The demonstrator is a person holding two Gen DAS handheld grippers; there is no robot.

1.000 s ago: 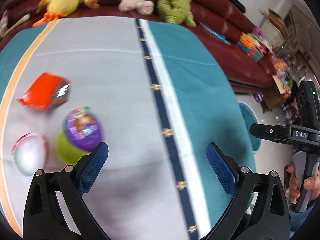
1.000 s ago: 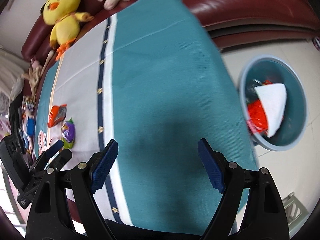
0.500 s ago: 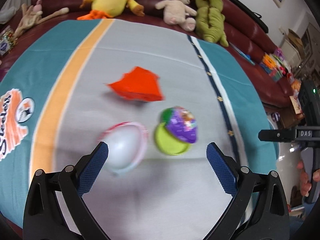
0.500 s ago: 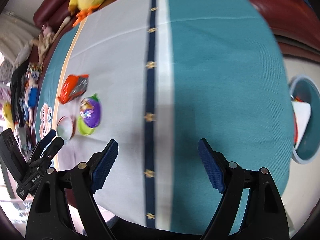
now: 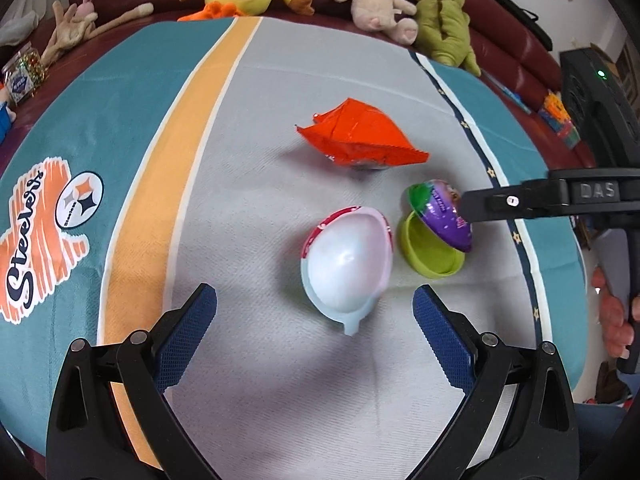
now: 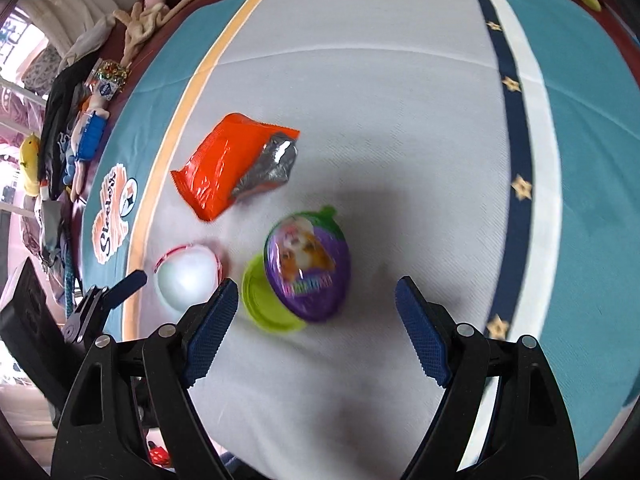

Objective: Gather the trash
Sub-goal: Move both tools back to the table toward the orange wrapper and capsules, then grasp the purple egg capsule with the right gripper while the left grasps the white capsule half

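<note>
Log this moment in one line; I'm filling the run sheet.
left gripper: open, over white egg shell | right gripper: open, over green cup

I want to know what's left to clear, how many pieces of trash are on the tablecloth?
3. The orange wrapper lies farthest from the grippers, the white egg-shaped shell nearest the left hand-held gripper, and the green cup with purple lid right beside the shell.

My left gripper (image 5: 315,324) hangs with its blue-padded jaws spread wide, nothing between the pads. My right gripper (image 6: 316,322) is likewise wide apart and empty. In the left wrist view my right hand (image 5: 612,320) wraps the right gripper's handle.
</note>
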